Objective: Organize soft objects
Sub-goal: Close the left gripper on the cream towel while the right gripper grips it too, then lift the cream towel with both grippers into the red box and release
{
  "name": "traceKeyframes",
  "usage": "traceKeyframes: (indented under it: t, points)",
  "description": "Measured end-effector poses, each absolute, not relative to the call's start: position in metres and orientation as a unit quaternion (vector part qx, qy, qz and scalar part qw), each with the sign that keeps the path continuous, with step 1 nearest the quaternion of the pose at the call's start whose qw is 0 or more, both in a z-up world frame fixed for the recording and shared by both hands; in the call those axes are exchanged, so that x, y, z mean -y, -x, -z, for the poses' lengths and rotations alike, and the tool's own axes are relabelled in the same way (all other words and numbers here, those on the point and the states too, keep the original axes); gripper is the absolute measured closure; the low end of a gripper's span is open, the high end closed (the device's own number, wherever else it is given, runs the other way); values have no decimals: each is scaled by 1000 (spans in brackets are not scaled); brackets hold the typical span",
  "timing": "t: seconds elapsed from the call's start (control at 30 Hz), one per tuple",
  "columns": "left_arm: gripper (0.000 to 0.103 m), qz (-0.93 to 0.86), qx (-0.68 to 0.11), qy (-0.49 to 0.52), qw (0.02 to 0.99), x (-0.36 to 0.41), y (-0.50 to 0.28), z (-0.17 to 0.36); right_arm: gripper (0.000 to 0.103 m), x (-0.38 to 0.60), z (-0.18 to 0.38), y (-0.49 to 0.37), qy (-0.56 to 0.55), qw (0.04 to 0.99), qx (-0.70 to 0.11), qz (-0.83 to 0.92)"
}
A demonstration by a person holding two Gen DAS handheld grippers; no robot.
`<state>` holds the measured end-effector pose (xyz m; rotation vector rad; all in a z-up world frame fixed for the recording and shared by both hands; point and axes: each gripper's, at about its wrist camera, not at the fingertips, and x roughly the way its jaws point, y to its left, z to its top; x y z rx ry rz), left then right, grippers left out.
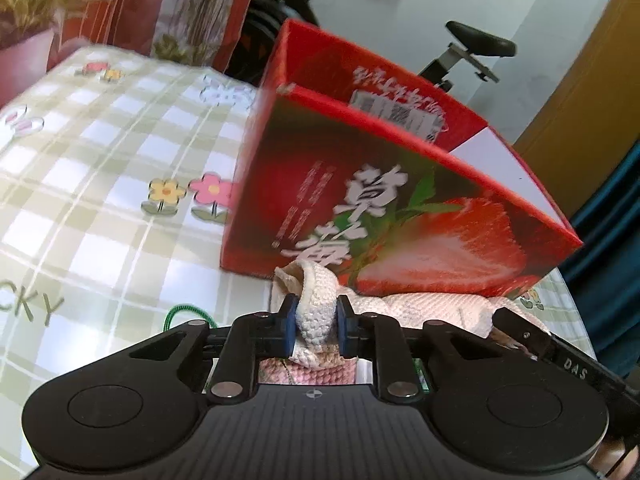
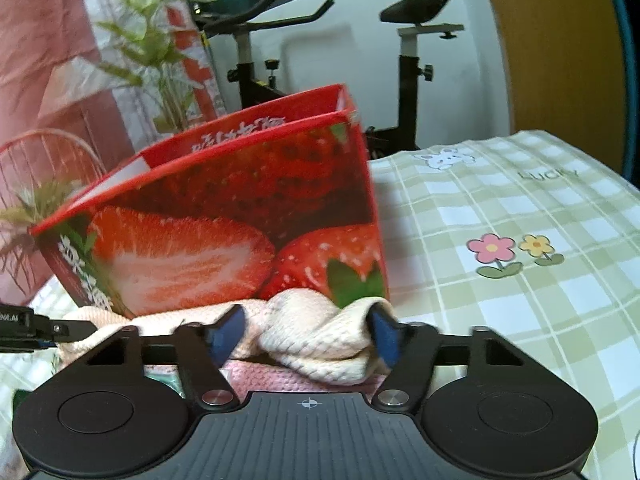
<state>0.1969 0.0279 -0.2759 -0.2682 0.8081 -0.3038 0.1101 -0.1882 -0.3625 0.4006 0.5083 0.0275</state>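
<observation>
A cream and pink knitted towel (image 1: pixel 432 306) lies bunched on the table against the front of a red strawberry box (image 1: pixel 400 208), which is open on top. My left gripper (image 1: pixel 318 316) is shut on a raised fold of the towel, blue pads pressing both sides. In the right wrist view, my right gripper (image 2: pixel 306 332) has its blue pads against either side of a thick bunch of the same towel (image 2: pixel 320 344), just before the box (image 2: pixel 240 220). The right gripper's finger (image 1: pixel 520 332) shows at the towel's right end, and the left gripper (image 2: pixel 40 326) at the far left.
The table wears a green-checked cloth (image 1: pixel 100 184) with flower prints. A green cord (image 1: pixel 184 314) lies left of the left gripper. Behind the table stand an exercise bike (image 2: pixel 408 52), a leafy plant (image 2: pixel 160 52) and a pink wire basket (image 2: pixel 48 160).
</observation>
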Motion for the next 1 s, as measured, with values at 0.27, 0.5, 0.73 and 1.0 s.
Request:
traceKeyframes:
  t: [0.27,0.5,0.73,1.0]
  points:
    - [87,174,-346,119,914,-22,-178,250,79,199,341,-91,-209,950,-232,-21]
    - [87,185,-293,122,930,-27,-155,218,79,199,305,-75,-204,960,-188,-33]
    - [87,195,-252,117,940,-31,-153,186,80,194,265,-69,-182,971,-147,-47]
    - [87,207,-241,99,943,-24,-187,158,80,199,228,-99,-145,979,-133,-46]
